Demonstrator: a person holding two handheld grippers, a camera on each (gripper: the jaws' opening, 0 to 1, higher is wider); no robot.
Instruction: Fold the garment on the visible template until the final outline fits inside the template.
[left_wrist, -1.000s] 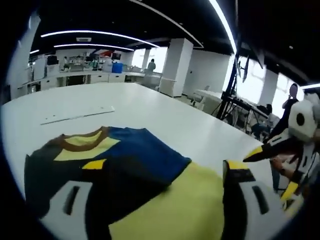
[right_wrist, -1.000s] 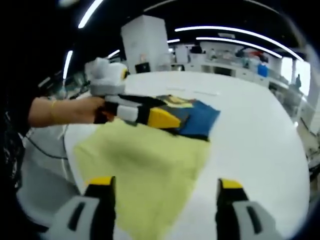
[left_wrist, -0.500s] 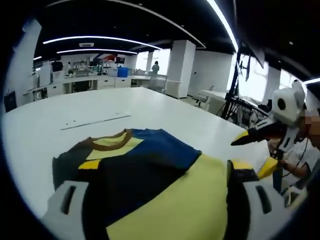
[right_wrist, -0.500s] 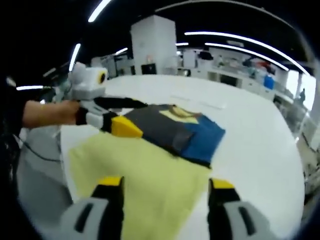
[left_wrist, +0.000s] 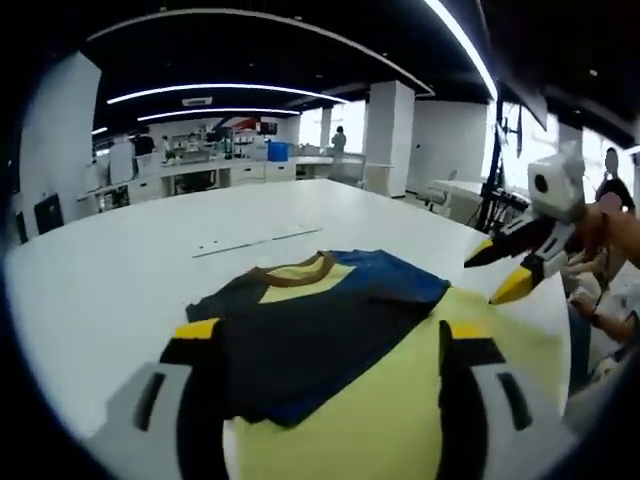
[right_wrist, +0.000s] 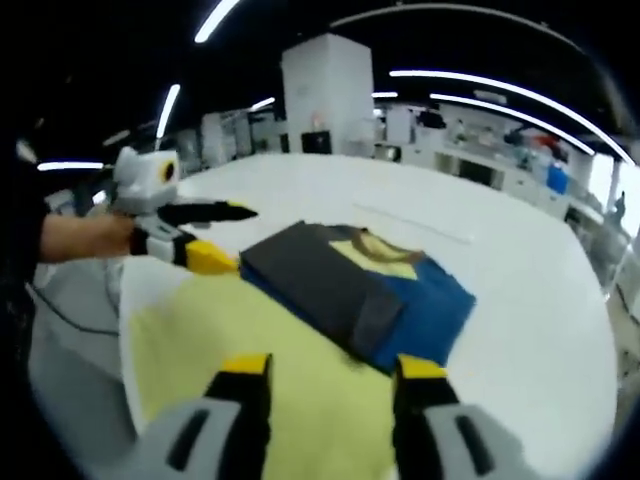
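Both my grippers, left (left_wrist: 318, 345) and right (right_wrist: 330, 375), hang unclenched and empty. The garment (right_wrist: 355, 280) lies folded on the yellow template (right_wrist: 200, 330). I should tuck overhanging edges gently inward.

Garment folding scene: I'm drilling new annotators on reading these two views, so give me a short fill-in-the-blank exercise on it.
1. The folded garment lies partly on a sheet coloured ____.
2. The garment's collar is coloured ____.
3. The left gripper has its jaws ____, holding nothing.
4. The table top is coloured ____.

Missing words: yellow; brown; open; white
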